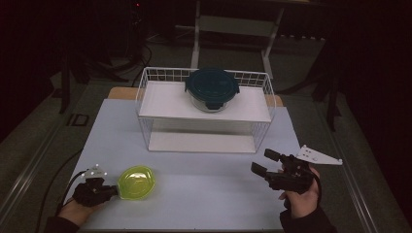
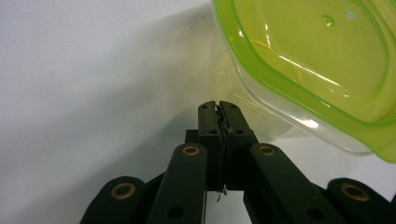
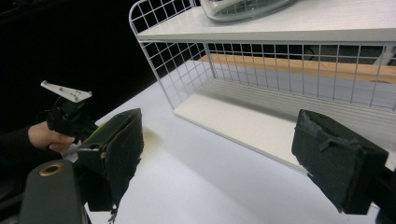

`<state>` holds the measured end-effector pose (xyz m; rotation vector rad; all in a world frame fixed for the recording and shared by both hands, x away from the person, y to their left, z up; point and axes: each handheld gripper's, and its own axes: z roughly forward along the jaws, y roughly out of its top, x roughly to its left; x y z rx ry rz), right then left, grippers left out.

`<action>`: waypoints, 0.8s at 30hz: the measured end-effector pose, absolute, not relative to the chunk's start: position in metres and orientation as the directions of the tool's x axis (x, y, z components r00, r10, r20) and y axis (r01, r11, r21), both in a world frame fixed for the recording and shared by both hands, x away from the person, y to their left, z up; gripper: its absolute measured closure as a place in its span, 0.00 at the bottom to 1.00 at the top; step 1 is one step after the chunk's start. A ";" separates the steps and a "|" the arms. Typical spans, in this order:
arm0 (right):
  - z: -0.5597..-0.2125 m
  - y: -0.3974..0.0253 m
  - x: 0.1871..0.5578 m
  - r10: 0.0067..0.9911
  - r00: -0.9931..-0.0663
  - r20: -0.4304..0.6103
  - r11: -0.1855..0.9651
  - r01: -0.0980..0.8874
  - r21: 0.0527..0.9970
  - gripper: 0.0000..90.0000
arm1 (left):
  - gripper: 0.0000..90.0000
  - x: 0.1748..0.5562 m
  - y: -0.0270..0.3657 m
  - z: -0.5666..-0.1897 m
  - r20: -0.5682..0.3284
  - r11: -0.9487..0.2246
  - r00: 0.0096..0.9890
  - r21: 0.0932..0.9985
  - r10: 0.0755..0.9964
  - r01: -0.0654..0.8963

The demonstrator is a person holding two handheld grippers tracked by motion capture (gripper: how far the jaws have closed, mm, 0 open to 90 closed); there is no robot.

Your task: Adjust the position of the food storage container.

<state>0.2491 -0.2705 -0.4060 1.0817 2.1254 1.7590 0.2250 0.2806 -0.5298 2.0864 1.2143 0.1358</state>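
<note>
The left gripper (image 2: 218,108) had its jaws pressed together, empty, beside the green bowl (image 1: 136,182), while the right gripper (image 1: 265,162) held its jaws spread wide, touching nothing.

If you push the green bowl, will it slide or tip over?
The green bowl would probably slide: it looks like thin, clear plastic with nothing inside, so likely light, and the table looks smooth. It is wide and shallow, so tipping seems unlikely. Its glossy rim might be slippery for the left gripper.
</note>
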 end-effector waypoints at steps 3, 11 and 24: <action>-0.407 -0.269 0.248 0.627 -0.721 0.294 0.048 0.412 0.910 0.18 | 0.97 0.223 0.281 -0.530 -0.253 -0.299 0.547 0.622 0.798 0.724; -0.413 -0.269 0.249 0.628 -0.718 0.301 0.052 0.425 0.904 0.18 | 0.98 0.227 0.269 -0.531 -0.271 -0.307 0.562 0.618 0.781 0.724; -0.417 -0.268 0.248 0.628 -0.715 0.309 0.054 0.435 0.899 0.18 | 0.97 0.258 0.219 -0.529 -0.283 -0.372 0.636 0.616 0.718 0.694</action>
